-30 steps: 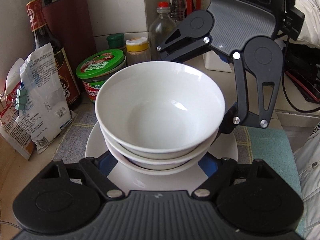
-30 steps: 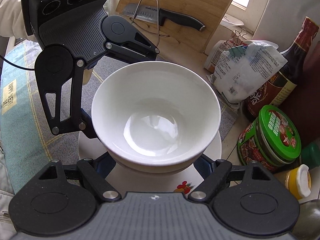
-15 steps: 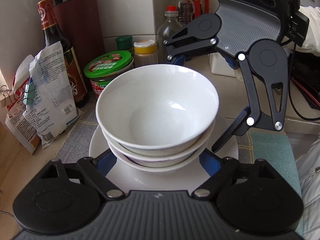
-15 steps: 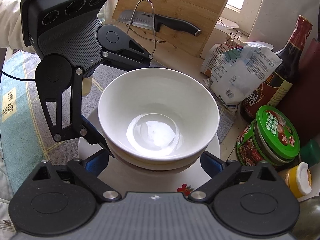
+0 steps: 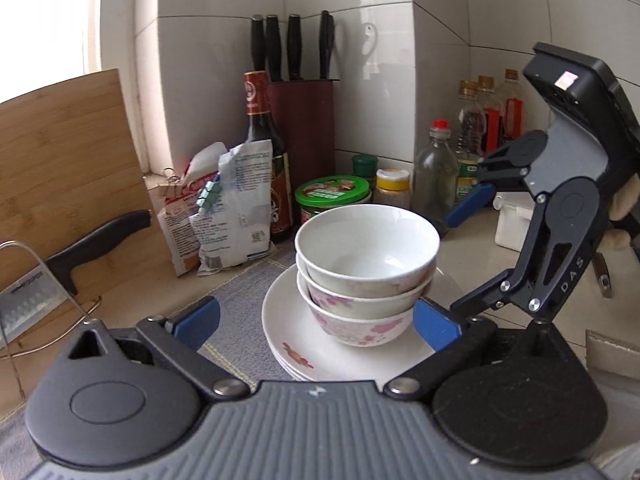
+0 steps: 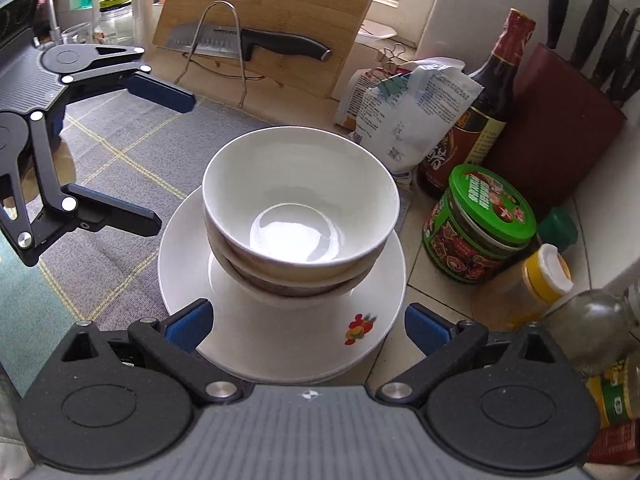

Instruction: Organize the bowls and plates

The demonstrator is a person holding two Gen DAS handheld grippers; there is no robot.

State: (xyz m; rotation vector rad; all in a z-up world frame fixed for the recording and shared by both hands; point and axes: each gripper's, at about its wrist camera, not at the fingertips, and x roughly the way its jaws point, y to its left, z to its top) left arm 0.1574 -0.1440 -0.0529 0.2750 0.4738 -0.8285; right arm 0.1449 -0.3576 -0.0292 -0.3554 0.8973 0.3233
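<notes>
Three nested bowls, a plain white bowl (image 5: 366,240) on top and a pink-flowered bowl (image 5: 360,324) at the bottom, stand on a stack of white plates (image 5: 288,320). My left gripper (image 5: 316,322) sits back from the stack. Its jaws are opening and touch nothing. My right gripper (image 5: 460,256) hovers at the stack's right, open and clear of it. In the right wrist view the top bowl (image 6: 300,200) and plates (image 6: 188,256) lie ahead of my right gripper (image 6: 308,324). My left gripper (image 6: 168,160) stands apart at the left.
A bamboo cutting board (image 5: 68,168) and a knife (image 5: 92,248) on a wire rack stand at the left. Behind the stack are clipped packets (image 5: 232,208), a dark sauce bottle (image 5: 264,152), a knife block (image 5: 304,132), a green-lidded jar (image 5: 332,196) and bottles (image 5: 436,168). A checked cloth (image 6: 100,152) covers the counter.
Both grippers have widened their jaws and drawn back from the bowl stack. The left one has also lifted and levelled out. The bowls rest untouched on the plates.
</notes>
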